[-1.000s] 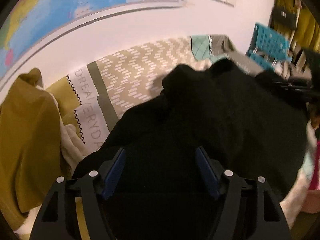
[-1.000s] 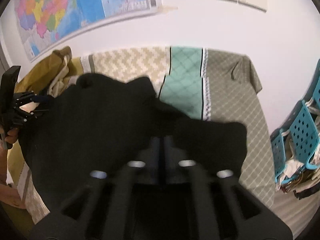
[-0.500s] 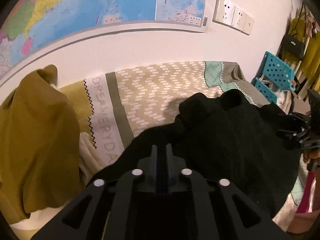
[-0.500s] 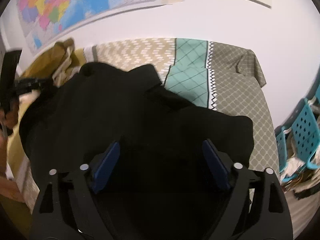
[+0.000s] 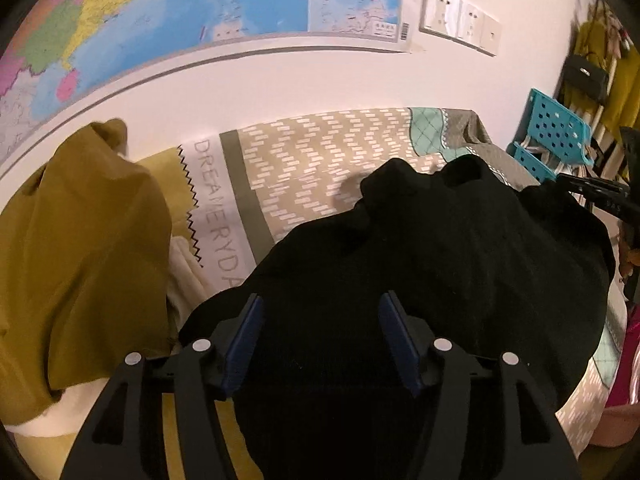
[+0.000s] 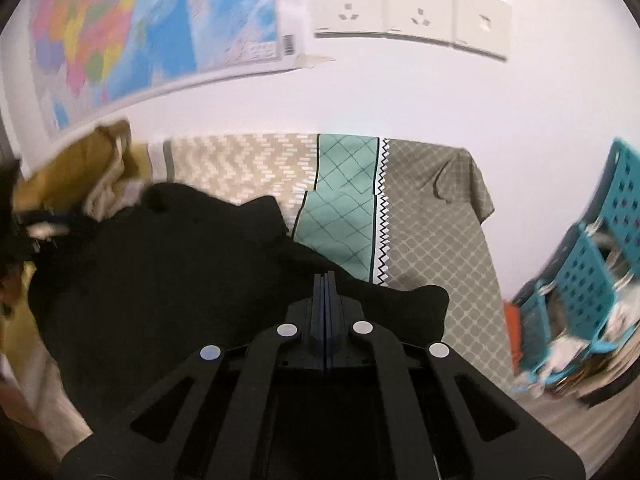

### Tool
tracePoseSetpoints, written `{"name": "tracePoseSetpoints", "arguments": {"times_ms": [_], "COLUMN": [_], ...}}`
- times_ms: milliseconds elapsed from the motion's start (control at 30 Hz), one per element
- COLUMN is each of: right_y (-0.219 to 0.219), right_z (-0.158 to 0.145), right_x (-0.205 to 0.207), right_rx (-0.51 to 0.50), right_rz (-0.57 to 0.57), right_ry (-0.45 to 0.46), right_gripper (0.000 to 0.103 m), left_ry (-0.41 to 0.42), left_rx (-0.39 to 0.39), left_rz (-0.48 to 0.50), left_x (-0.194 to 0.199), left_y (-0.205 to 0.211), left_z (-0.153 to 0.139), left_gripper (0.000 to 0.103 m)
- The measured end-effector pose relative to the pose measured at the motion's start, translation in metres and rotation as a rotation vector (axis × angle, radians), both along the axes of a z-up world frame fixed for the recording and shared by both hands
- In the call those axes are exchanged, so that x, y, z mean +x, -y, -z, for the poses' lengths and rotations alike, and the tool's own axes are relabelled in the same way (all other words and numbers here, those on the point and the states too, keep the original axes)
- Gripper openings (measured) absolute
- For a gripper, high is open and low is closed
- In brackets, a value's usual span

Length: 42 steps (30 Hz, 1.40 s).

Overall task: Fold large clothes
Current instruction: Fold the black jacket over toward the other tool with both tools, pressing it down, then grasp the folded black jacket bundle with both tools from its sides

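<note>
We see a large black garment lying in a loose heap on the patterned bed cover, directly in front of both tools and partly under them. In the left wrist view the black cloth fills the space between the blue pads of the left tool. Its jaws are opening at this moment, and the pads stand apart with the cloth between them; we cannot see them pressing on it. In the right wrist view the right tool has its jaws fully together over the right part of the garment. We cannot tell if a thin fold of the black cloth is caught between them, because everything there is dark.

To the left of the left tool there is a pile of mustard-yellow cloth, with some cream cloth just beside it. Ahead of the tools the bed cover shows a beige part with white dashes, a teal part and a grey part with a diamond pattern. Behind the bed, on the wall, hang a coloured map and a row of white sockets. To the right of the right tool stand blue plastic baskets.
</note>
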State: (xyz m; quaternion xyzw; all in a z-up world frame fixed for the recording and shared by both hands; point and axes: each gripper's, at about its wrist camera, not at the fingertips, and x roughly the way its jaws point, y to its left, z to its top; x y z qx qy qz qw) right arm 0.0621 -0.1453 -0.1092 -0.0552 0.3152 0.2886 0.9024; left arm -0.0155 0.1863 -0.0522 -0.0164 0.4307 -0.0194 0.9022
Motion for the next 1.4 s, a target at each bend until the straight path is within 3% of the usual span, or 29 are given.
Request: {"name": "tracePoseSetpoints", "arguments": {"times_ms": [100,133,167,200,233,333,467,533,567,633,667,733,833,1067,1167,1233,1267,1333,1400], "right_y": [0.001,0.001,0.001,0.002,0.003,0.004,-0.011,-0.017,-0.017,-0.017,-0.017,-0.014,-0.001,0.022,0.015,0.004,0.001,0.002,0.011], "right_z": [0.010,0.017,0.021,0.023,0.026,0.030,0.043,0.049,0.050,0.052,0.052,0.048,0.034,-0.011,0.005,0.028,0.036,0.043,0.036], "right_x": [0.005,0.003,0.001,-0.001,-0.004,-0.006,0.002,0.005,0.005,0.007,0.007,0.006,0.002,-0.003,0.014,0.026,0.029,0.031,0.027], "right_rx": [0.020,0.007,-0.004,-0.014,-0.027,-0.064,-0.193,-0.214,-0.207,-0.208,-0.205,-0.224,-0.153,-0.030,-0.051,-0.091,-0.120,-0.108,-0.057], "right_rz": [-0.027,-0.022,-0.018,-0.014,-0.008,0.003,0.010,-0.002,-0.013,-0.019,-0.022,0.004,0.021,0.094,0.098,0.082,0.097,0.095,0.104], "right_ry": [-0.073,-0.085,-0.090,-0.088,-0.077,-0.081,-0.067,-0.062,-0.065,-0.073,-0.074,-0.050,-0.034,0.095,0.034,-0.034,-0.047,-0.070,-0.072], "right_gripper": [0.002,0.012,0.040,0.050,0.054,0.056,0.065,0.061,0.047,0.033,0.028,0.012,0.007,0.006,0.007,0.009,0.012,0.015,0.029], "left_ry": [0.000,0.002,0.003,0.001,-0.006,-0.053,-0.087,-0.088,-0.089,-0.078,-0.070,-0.061,-0.028,0.081,0.017,-0.040,-0.050,-0.033,-0.007], "left_rx": [-0.009,-0.012,-0.012,-0.003,0.021,0.061,0.000,-0.031,-0.052,-0.047,-0.029,-0.031,-0.015,-0.034,-0.050,-0.037,-0.030,-0.005,-0.020], "left_rz": [-0.014,-0.014,-0.009,-0.010,-0.013,0.014,0.056,0.051,0.059,0.074,0.075,0.091,0.074,0.037,-0.009,-0.051,-0.041,-0.061,-0.064], "left_x": [-0.007,-0.011,-0.015,-0.018,-0.021,-0.019,-0.009,-0.006,-0.005,-0.005,-0.006,-0.006,-0.004,0.006,0.021,0.027,0.027,0.020,0.011], "left_y": [-0.001,-0.001,0.000,0.001,0.003,0.007,0.009,0.008,0.009,0.015,0.018,0.025,0.027,0.021,0.008,0.002,0.003,0.003,0.000], "left_z": [0.003,0.003,0.003,0.003,0.004,0.011,0.019,0.023,0.025,0.026,0.026,0.023,0.015,-0.013,0.006,0.026,0.032,0.030,0.020], "left_gripper": [0.060,0.065,0.068,0.077,0.079,0.082,0.083,0.073,0.066,0.042,0.037,0.012,0.005,0.005,0.022,0.045,0.048,0.064,0.066]}}
